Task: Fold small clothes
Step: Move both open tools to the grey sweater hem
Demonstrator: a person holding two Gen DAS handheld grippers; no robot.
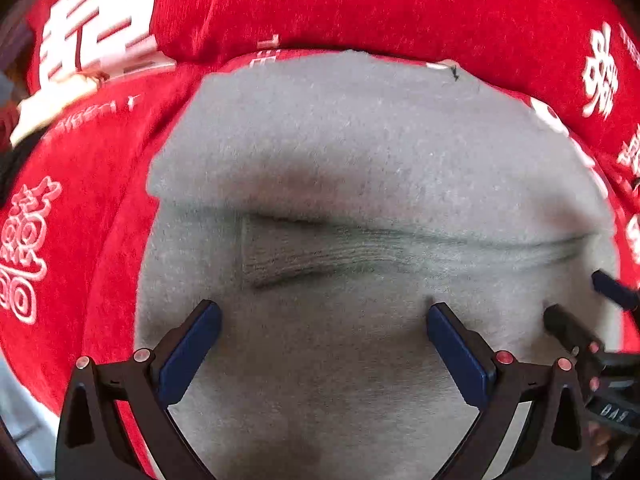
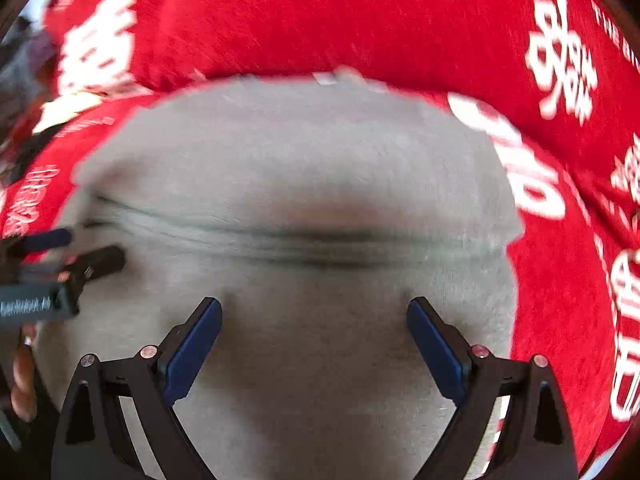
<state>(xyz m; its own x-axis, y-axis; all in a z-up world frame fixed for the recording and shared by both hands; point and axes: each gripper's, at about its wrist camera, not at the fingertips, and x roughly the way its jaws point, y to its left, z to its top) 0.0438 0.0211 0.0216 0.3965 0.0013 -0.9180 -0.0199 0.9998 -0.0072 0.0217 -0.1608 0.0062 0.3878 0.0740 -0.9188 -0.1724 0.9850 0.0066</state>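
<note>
A small grey knitted garment (image 1: 340, 152) lies flat on a red cloth (image 1: 380, 4), with a fold crease and ribbed band across its middle. It also shows in the right wrist view (image 2: 288, 148), blurred. My left gripper (image 1: 324, 310) is open right over the near half of the garment, its blue pads wide apart, nothing between them. My right gripper (image 2: 314, 306) is open too, over the same garment to the right. Each gripper shows at the edge of the other's view: the right gripper (image 1: 580, 300) and the left gripper (image 2: 84, 248).
The red cloth (image 2: 360, 12) with white printed characters covers the whole surface and rises in a fold behind the garment. A cream and dark object (image 1: 52, 108) lies at the far left edge. A hand (image 2: 22, 376) shows at the lower left.
</note>
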